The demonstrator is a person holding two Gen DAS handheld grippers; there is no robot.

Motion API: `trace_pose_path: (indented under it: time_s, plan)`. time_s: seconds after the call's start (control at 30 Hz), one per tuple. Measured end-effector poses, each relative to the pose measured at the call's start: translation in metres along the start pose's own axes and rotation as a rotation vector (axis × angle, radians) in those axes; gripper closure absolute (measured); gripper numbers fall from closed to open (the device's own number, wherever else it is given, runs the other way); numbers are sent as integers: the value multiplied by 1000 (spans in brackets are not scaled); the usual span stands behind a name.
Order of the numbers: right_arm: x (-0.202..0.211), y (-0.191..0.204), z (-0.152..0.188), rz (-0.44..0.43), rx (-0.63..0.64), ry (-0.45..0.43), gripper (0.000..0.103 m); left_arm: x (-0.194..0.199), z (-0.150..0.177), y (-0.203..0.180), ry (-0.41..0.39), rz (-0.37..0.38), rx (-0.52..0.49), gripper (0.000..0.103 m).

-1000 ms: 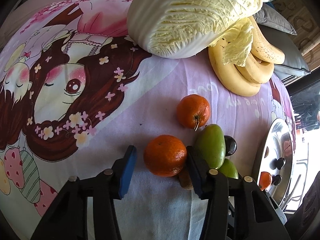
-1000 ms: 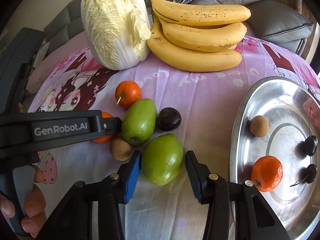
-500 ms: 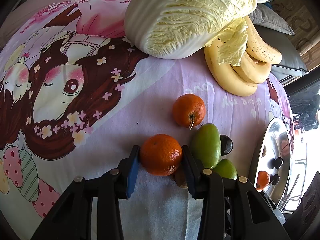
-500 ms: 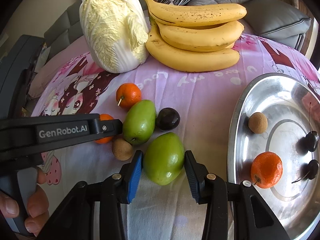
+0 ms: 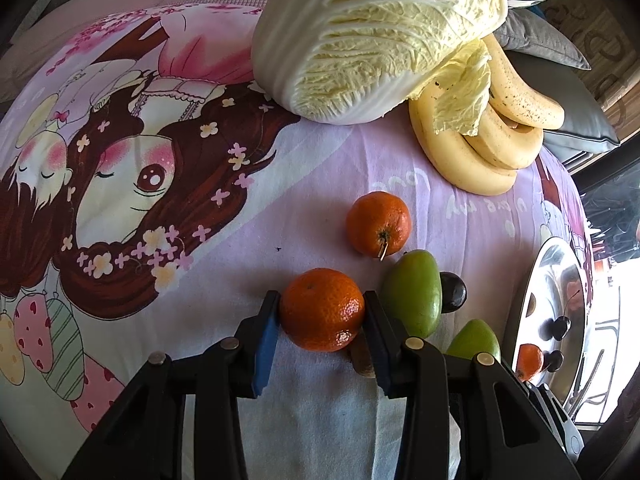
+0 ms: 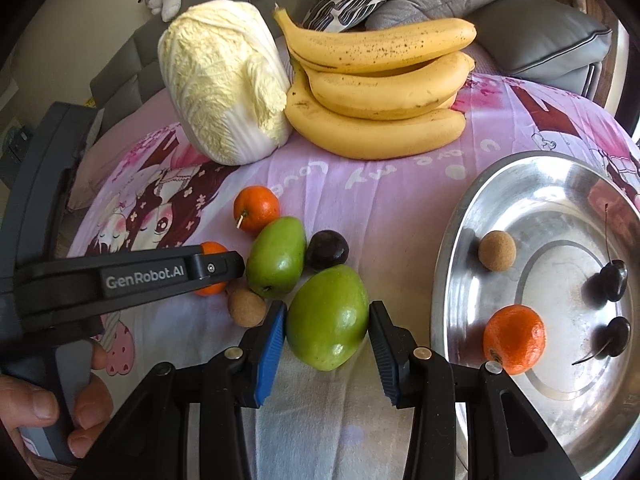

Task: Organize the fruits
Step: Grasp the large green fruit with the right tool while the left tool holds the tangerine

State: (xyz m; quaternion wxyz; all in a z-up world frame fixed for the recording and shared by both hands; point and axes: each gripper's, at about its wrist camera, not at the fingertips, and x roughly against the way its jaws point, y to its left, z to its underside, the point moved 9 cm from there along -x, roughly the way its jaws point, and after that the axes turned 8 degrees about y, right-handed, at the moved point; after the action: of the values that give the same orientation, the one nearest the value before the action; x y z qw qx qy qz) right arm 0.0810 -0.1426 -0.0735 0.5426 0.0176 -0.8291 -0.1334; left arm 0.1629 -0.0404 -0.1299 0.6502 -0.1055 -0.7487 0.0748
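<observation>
The left gripper (image 5: 322,312) is clamping a tangerine (image 5: 322,309), both pads pressing its sides; its jaws have just been closing onto it. The fruit is sitting on the cartoon-print cloth (image 5: 200,240) covering the table. Just beyond the jaws a second tangerine (image 5: 378,223) is lying, and off the right jaw a green mango (image 5: 412,290) is touching a dark plum (image 5: 453,292).

The right gripper (image 6: 327,330) is bracketing another green mango (image 6: 327,318), jaws partly apart; the left pad is touching it, while contact at the right pad cannot be told. A small brown fruit (image 6: 246,307) is lying just beside the left jaw. Right of the jaws a steel tray (image 6: 460,240) is holding a tangerine, a brown fruit and two cherries. Well beyond, a cabbage (image 6: 224,80) is leaning beside bananas (image 6: 380,88).
</observation>
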Motion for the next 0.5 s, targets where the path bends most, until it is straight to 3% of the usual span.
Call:
trace_pose_path:
  time_s: [0.5]
  plan:
    - [20,3,-1,-34,-4,-44,59,44,5,-7,-69,-6,-10,61]
